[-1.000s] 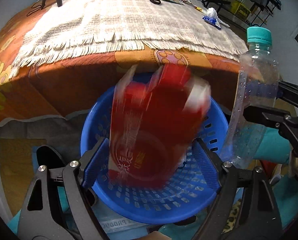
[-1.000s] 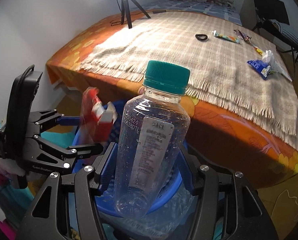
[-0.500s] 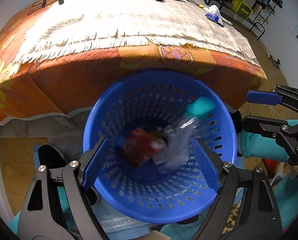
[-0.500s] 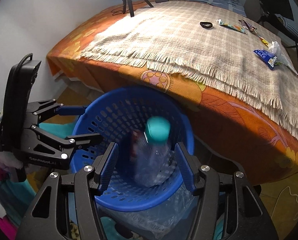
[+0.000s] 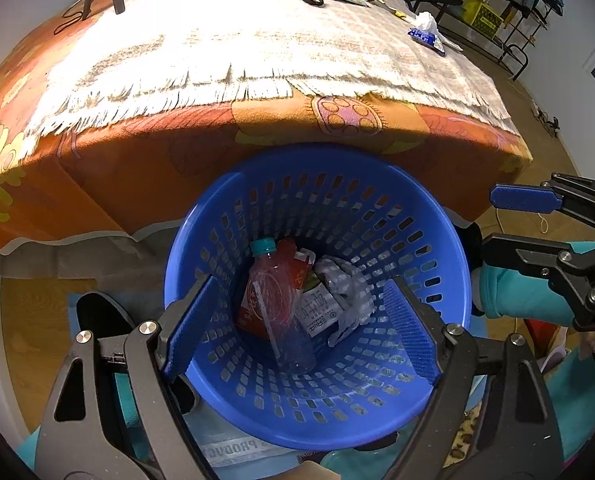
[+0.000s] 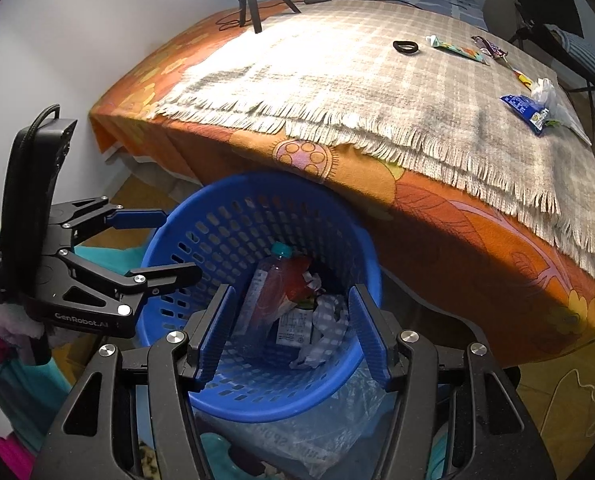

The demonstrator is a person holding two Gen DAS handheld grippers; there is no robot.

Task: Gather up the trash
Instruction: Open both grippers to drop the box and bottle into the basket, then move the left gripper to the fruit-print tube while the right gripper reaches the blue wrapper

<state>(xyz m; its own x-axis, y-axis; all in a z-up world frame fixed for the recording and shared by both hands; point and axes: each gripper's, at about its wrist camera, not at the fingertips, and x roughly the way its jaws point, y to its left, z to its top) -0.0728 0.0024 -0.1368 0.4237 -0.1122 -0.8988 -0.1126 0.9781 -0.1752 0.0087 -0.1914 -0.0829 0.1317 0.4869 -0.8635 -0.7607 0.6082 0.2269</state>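
From the left wrist view, the left claw [image 5: 297, 328] hangs with its jaws spread wide and empty over the blue basket [image 5: 437, 240], whose bottom holds a clear bottle [image 5: 281, 312] lying on a red carton [image 5: 293, 272], with crumpled paper [image 5: 345, 284] just beside them at 3 o'clock. The right claw [image 6: 291, 334] also stands parted with nothing between its pads, above the same basket. On the bed [image 6: 377, 80], toward 1 o'clock, a black ring [image 6: 405, 46], a striped wrapper [image 6: 457, 49] and a blue packet [image 6: 523, 107] lie well apart from the basket.
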